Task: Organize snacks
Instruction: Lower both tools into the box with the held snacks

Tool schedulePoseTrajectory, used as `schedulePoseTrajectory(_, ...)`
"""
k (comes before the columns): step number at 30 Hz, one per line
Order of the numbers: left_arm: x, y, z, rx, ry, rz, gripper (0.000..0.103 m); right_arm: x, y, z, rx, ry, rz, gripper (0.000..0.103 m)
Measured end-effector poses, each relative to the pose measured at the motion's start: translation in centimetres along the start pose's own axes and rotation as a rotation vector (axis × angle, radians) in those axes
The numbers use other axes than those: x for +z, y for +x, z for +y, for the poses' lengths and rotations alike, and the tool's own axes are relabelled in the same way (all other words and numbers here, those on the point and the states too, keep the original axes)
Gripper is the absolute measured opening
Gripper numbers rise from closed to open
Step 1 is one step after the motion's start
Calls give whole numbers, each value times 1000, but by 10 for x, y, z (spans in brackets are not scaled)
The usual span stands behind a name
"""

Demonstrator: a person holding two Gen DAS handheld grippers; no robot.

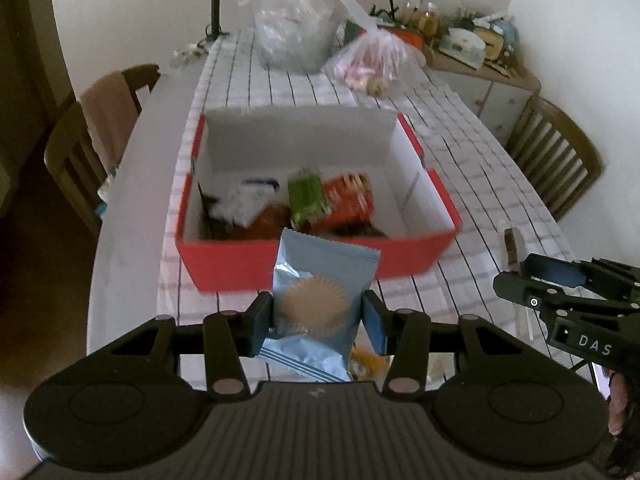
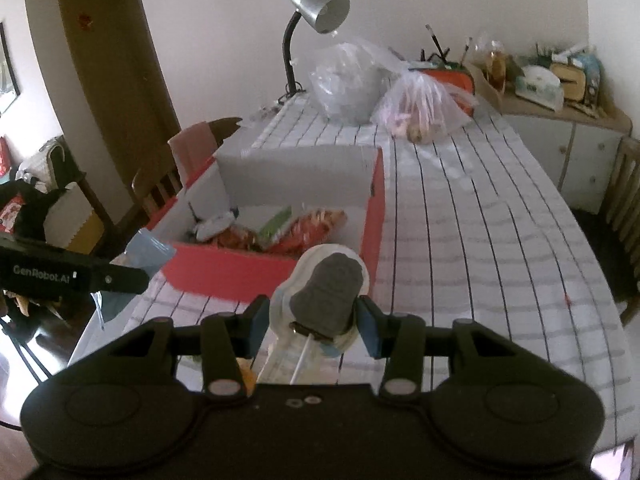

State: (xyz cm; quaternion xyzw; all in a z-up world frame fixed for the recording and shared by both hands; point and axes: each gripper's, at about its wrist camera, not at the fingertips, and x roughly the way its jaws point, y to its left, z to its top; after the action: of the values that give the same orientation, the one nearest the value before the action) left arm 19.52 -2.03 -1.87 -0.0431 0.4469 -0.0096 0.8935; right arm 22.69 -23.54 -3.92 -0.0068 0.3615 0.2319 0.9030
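Snacks both sides: left hand-held gripper [image 1: 318, 318] pinches a blue packet [image 1: 320, 300], right hand-held gripper [image 2: 314, 322] clamps a white-wrapped grey treat [image 2: 326, 294], both hovering above the table's [image 2: 480, 240] near edge, probably headed for the red box [image 1: 312, 260] already holding packets.

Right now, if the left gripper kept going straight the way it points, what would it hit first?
Probably the red box: its near wall lies straight ahead of the left gripper, beyond the blue packet it holds. Depth is uncertain.

Both wrist fisheyes look forward and down along their fingers, from close above the striped table [image 1: 460, 184]; both share the red box [image 1: 248, 260] and desk lamp [image 2: 316, 12]
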Motion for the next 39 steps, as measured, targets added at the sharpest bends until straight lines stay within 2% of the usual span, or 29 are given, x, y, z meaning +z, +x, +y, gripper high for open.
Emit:
schedulePoseTrajectory(9,53,26,17,38,52,-29,47,55,44,11,-29,-48,-4,45)
schedulePoseTrajectory(18,91,72,40,91,72,-3,47,88,102,21,-95,-77,35,45)
schedulePoseTrajectory(23,101,101,52,98,76,37,47,92,134,22,-114,-75,69,45)
schedulePoseTrajectory(30,102,132,59,90,110,85,47,90,170,25,-93,-85,123,45)
schedulePoseTrajectory(39,96,157,62,69,131,134,48,82,193,31,-88,-107,173,46)
